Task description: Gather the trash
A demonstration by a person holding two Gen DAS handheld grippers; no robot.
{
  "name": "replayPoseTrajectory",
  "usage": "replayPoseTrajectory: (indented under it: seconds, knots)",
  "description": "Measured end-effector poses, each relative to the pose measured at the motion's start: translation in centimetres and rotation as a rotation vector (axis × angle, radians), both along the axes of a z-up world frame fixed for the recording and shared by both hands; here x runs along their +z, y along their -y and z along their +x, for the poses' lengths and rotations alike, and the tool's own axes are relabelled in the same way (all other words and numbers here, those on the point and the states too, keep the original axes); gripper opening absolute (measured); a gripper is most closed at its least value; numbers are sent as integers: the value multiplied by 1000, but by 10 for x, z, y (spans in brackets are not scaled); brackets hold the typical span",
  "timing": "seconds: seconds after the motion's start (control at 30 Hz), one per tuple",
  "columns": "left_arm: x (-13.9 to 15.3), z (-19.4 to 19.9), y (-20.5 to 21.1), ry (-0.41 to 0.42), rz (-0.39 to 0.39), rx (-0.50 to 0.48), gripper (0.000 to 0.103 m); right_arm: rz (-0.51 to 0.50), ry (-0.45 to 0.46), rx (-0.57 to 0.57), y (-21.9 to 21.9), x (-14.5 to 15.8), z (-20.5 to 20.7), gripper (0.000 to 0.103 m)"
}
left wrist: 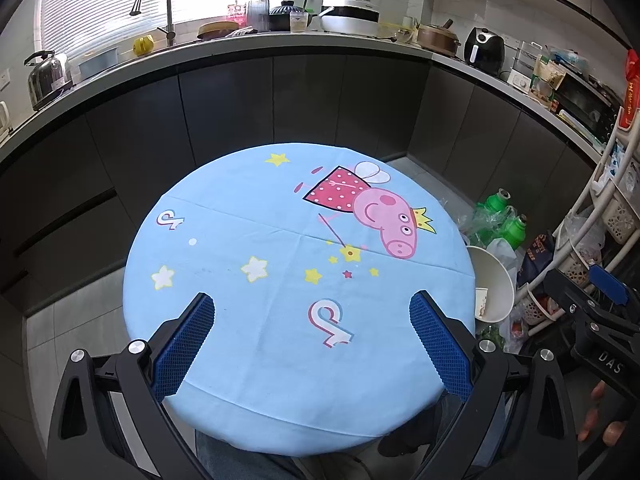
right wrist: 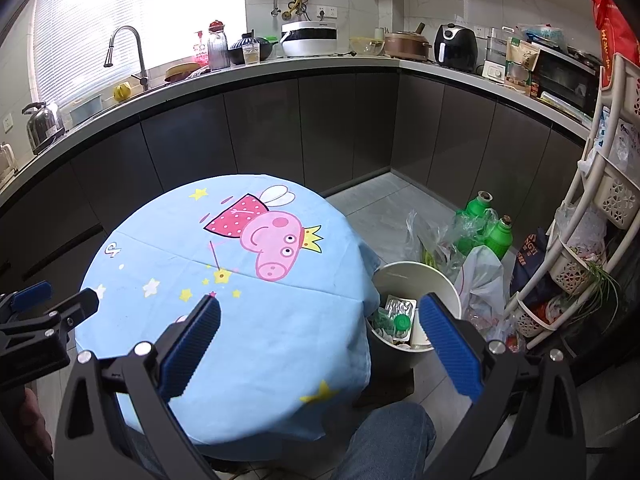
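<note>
A round table with a light blue cartoon-pig cloth (left wrist: pixel 256 320) (right wrist: pixel 280 320) stands in front of me. A white trash bin (right wrist: pixel 416 276) (left wrist: pixel 494 280) stands on the floor at its right and holds a foil blister pack (right wrist: pixel 400 305), a green bottle cap (right wrist: pixel 401 322) and other scraps. My left gripper (left wrist: pixel 312 316) is open and empty above the near half of the table. My right gripper (right wrist: pixel 320 320) is open and empty above the table's right edge, with its right finger over the bin. The right gripper also shows in the left wrist view (left wrist: pixel 592 300).
Green bottles (right wrist: pixel 486 224) and plastic bags (right wrist: pixel 480 280) lie on the floor beyond the bin. A white basket rack (right wrist: pixel 592 208) stands at the far right. Dark cabinets and a cluttered counter (left wrist: pixel 304 36) curve behind the table. My knee (right wrist: pixel 392 432) is below the table.
</note>
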State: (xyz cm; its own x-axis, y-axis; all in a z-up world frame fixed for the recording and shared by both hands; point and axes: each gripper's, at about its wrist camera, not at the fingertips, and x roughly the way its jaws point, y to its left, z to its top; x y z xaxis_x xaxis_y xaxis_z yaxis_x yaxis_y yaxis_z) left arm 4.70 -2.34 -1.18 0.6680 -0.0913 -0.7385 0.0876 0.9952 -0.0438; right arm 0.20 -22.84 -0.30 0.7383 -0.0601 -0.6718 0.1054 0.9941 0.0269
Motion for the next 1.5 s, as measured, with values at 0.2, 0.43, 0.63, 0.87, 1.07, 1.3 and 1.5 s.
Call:
replayPoseTrajectory:
  seconds: [0.2,0.43,0.63,0.87,1.07,1.3,1.5]
  knots:
    - [0,0,0,1,0,0,94,0,2,0,1,0,0,99]
    - [0,-1,2,0,-1,-4,94,1,3,-2,2,-1,0,99]
    - [0,-2,3,1,-3,-6,94,2,3,-2,3,0,0,99]
    - [1,-3,3,0,-4,-7,94,2,2,-2,3,-1,0,100]
    - [1,-3,3,1,-4,-6,94,4,2,-2,4,-1,0,100]
    - [2,-3,5,3,-5,-6,94,3,3,-1,4,0,-1,100]
    - [2,-4,5,2,-6,-5,94,4,2,-2,6,-1,-1,99]
